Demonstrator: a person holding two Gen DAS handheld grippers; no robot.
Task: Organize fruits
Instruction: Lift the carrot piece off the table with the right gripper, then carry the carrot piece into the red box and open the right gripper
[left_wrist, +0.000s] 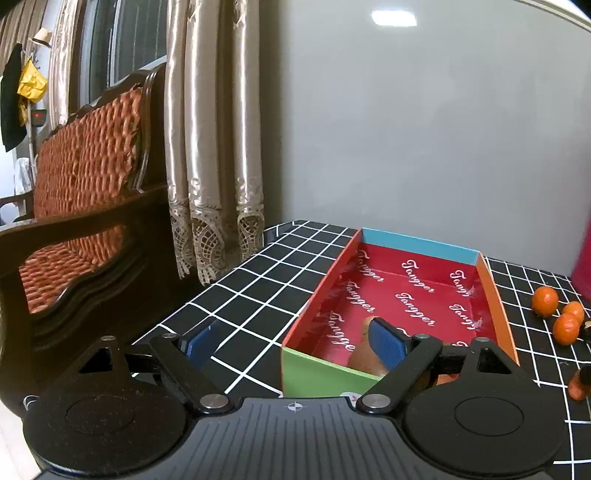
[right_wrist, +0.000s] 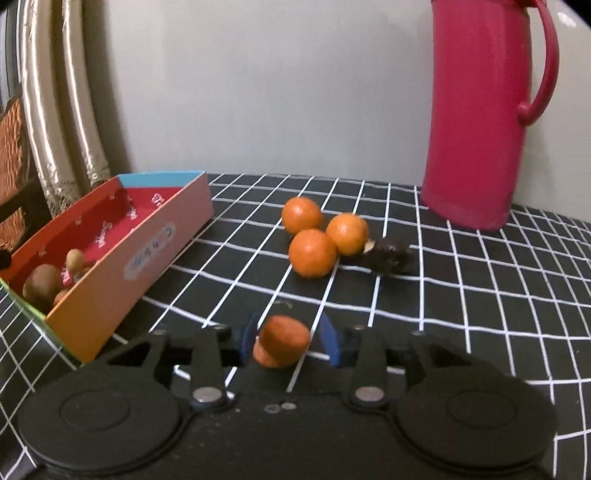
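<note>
A small orange-brown fruit (right_wrist: 282, 345) lies on the checked tablecloth between the blue pads of my right gripper (right_wrist: 288, 339). The jaws stand a little apart around it, with a gap on the right side. Three oranges (right_wrist: 313, 253) sit in a cluster further ahead, also in the left wrist view as oranges (left_wrist: 566, 328) at the right edge. The colourful cardboard box (right_wrist: 147, 236) holds several brown fruits (right_wrist: 42, 286). My left gripper (left_wrist: 291, 343) is open wide astride the box's (left_wrist: 495, 295) near left corner, its right pad over a brown fruit (left_wrist: 364, 358).
A tall red jug (right_wrist: 480, 110) stands at the back right by the wall. A dark lumpy object (right_wrist: 388, 256) lies against the oranges. A wooden chair with a woven back (left_wrist: 85, 166) and curtains (left_wrist: 214, 147) stand left of the table edge.
</note>
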